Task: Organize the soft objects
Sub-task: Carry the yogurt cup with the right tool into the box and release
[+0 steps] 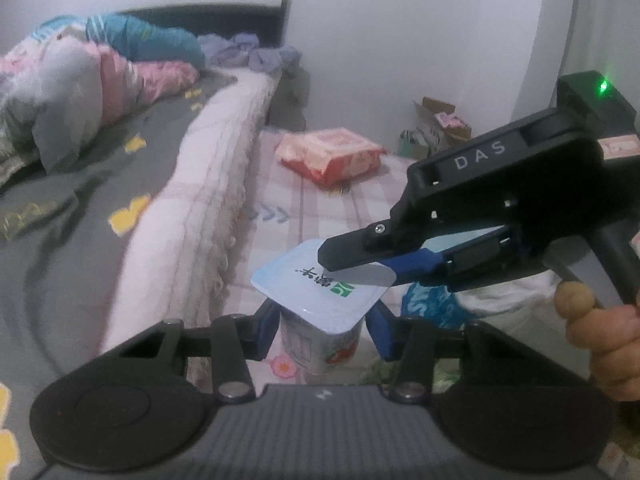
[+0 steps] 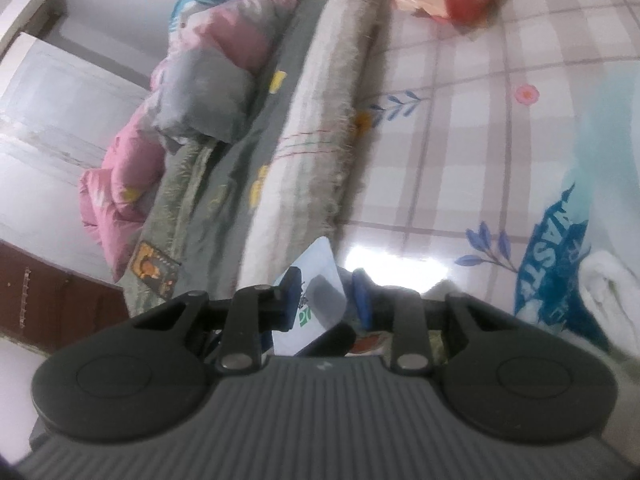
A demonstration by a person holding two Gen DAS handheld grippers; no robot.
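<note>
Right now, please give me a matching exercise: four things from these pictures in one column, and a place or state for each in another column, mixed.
Things:
1. yogurt cup
2. foil lid
3. red packet
4. pink quilt

Places or states:
A. bunched on the grey bed
B. between the left gripper's fingers
C. lying alone on the checked sheet
D. corner nipped by the right gripper

Pairs: 1-B, 2-D, 3-C, 4-A

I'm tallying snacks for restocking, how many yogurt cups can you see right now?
1. The yogurt cup stands on the checked sheet between the left gripper's jaws, its foil lid pinched by the right gripper. Others may be hidden.
</note>
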